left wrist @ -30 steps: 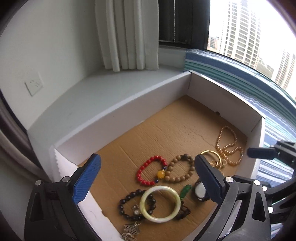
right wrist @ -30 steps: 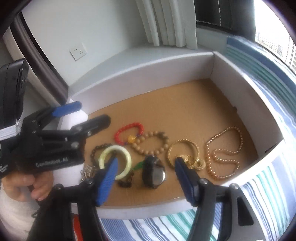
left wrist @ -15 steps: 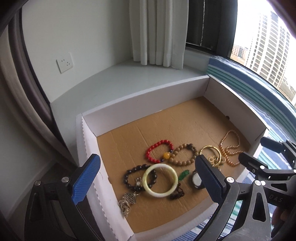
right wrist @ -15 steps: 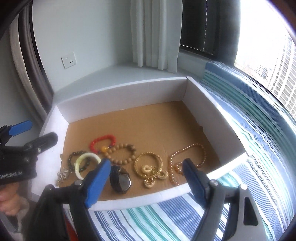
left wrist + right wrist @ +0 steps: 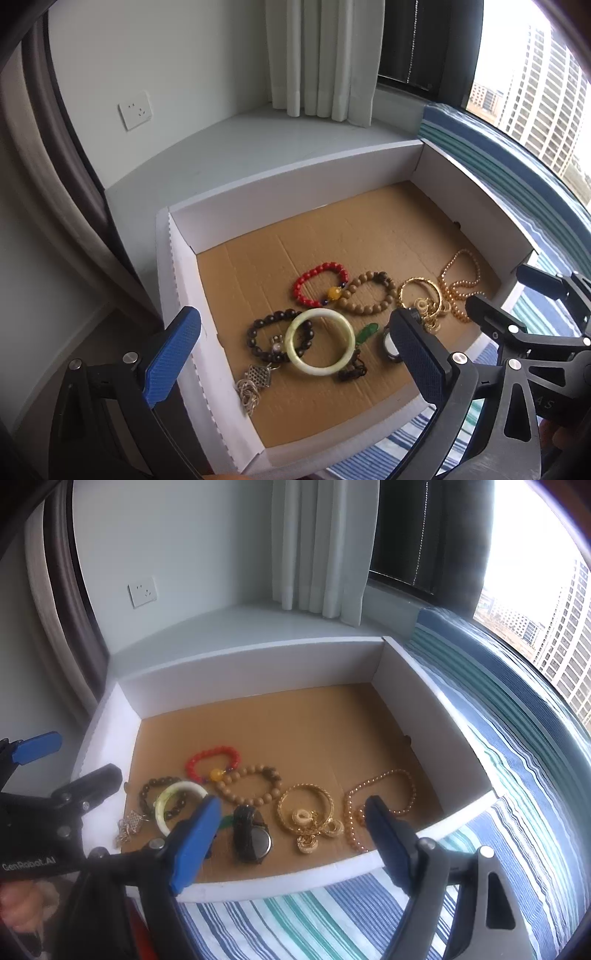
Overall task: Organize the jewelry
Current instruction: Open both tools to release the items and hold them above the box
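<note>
- Right wrist view, left to right: left gripper [image 5: 66, 760] and right gripper [image 5: 291, 834] both hover spread, gripping nothing, above the box [image 5: 258, 668].
- Jewelry, near edge: four bracelets, one jade bangle [image 5: 179, 805], one watch [image 5: 255, 840], one gold bangle [image 5: 304, 806], one bead necklace [image 5: 380, 794].
- Whether sorting is starting or finished is unclear.

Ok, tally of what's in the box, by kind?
Bead bracelets: 3, namely red bracelet, tan bracelet, dark bracelet
Bangles: 1, jade bangle
Charm bracelets: 1, gold bracelet
Necklaces: 1, gold bead necklace
Watches: 1, watch
Pendants: 1, green pendant
Total: 8
</note>
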Action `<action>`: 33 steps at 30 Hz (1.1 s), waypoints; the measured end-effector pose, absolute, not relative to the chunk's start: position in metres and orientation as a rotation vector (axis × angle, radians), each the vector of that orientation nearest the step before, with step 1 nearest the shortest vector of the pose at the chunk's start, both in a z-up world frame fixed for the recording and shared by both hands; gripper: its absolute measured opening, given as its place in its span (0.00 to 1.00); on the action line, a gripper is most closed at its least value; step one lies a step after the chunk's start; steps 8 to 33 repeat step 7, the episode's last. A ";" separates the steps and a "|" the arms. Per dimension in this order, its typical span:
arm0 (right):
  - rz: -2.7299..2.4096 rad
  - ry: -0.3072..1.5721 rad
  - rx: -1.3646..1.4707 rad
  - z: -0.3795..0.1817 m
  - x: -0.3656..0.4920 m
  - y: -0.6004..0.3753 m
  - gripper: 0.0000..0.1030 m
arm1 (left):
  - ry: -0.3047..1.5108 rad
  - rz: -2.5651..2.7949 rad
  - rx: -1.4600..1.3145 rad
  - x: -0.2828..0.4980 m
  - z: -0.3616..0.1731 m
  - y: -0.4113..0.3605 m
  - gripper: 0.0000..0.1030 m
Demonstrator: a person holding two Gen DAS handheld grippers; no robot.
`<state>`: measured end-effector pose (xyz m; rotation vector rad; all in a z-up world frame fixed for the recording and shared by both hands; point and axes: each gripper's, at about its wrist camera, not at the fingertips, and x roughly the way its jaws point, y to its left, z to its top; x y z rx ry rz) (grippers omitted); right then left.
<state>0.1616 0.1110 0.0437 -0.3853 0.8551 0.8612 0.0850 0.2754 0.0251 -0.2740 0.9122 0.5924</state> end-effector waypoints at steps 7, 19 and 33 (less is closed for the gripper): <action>0.861 0.861 -0.380 0.043 0.161 0.110 0.79 | 0.893 0.603 -0.274 0.082 0.021 0.273 0.99; 0.861 0.861 -0.380 0.043 0.161 0.110 0.79 | 0.893 0.603 -0.274 0.082 0.021 0.273 0.99; 0.861 0.861 -0.380 0.043 0.161 0.110 0.79 | 0.893 0.603 -0.274 0.082 0.021 0.273 0.99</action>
